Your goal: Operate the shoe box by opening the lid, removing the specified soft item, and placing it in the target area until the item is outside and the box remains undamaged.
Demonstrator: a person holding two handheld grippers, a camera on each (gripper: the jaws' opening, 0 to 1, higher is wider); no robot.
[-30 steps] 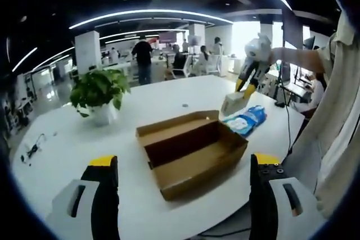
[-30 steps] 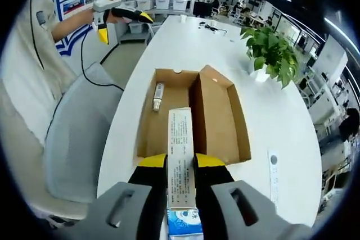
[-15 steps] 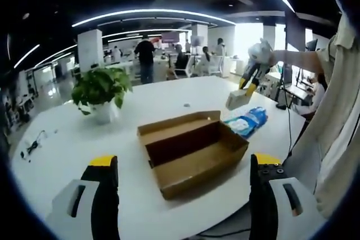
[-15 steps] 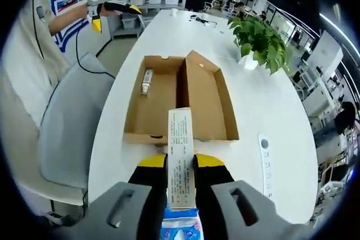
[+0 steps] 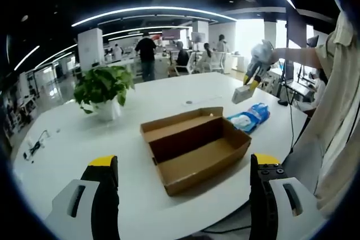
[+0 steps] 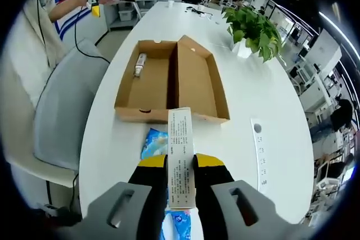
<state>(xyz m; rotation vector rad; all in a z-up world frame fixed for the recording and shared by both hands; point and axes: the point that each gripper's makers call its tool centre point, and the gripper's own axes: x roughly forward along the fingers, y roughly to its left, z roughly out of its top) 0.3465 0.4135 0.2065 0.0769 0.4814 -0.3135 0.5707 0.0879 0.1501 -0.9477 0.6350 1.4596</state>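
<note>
While the left gripper (image 5: 180, 195) hung open-jawed near the open shoe box (image 6: 169, 80), the right gripper (image 6: 181, 175) clamped a carton (image 6: 181, 158) lengthwise above the blue packet (image 6: 154, 143) beside that box.

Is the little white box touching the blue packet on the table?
Apart. In the left gripper view, the white box, held by the right hand-held gripper, hangs above the blue packet with white table between.
</note>
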